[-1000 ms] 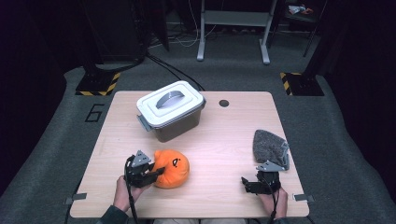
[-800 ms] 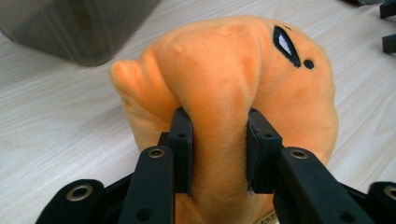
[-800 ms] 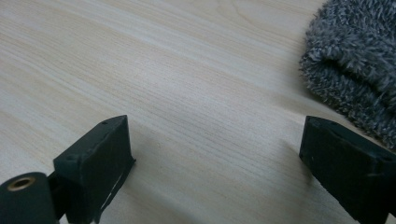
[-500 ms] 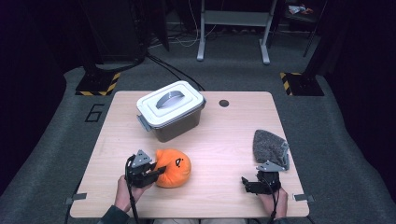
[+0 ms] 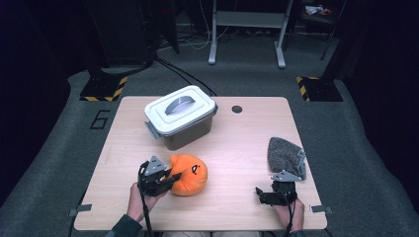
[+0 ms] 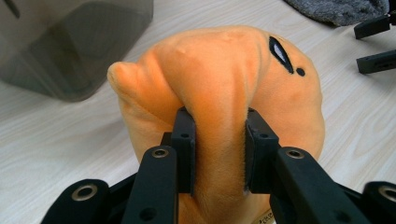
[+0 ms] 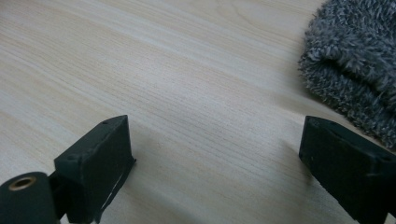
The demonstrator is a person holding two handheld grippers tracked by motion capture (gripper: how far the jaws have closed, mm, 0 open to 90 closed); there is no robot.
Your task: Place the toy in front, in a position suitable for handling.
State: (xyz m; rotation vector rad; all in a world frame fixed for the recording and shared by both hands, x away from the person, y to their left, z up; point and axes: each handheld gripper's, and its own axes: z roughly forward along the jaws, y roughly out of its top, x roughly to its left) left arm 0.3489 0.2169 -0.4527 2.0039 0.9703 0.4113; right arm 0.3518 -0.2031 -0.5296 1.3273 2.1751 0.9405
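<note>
since the earlier frame, my left gripper (image 5: pixel 170 178) has just been closing its jaws on the orange plush toy (image 5: pixel 190 174), and the toy sits slightly squeezed at its left side; the rest of the worktop layout is unchanged. left gripper view: both black pads press into a fold of the orange plush toy, which bulges above and around them. the toy rests on the worktop (image 5: pixel 247 143) near the front edge, left of centre, just in front of the lidded grey container (image 5: pixel 180 116); i cannot tell whether toy and container touch. my right gripper (image 5: pixel 264 195) lies low at the front right corner area, jaws spread wide with bare wood between them. the grey fuzzy cloth (image 5: pixel 284 153) lies just beyond it, near the right edge, close beside one jaw in the right gripper view. a small dark round hole (image 5: pixel 237 109) sits near the far edge.
</note>
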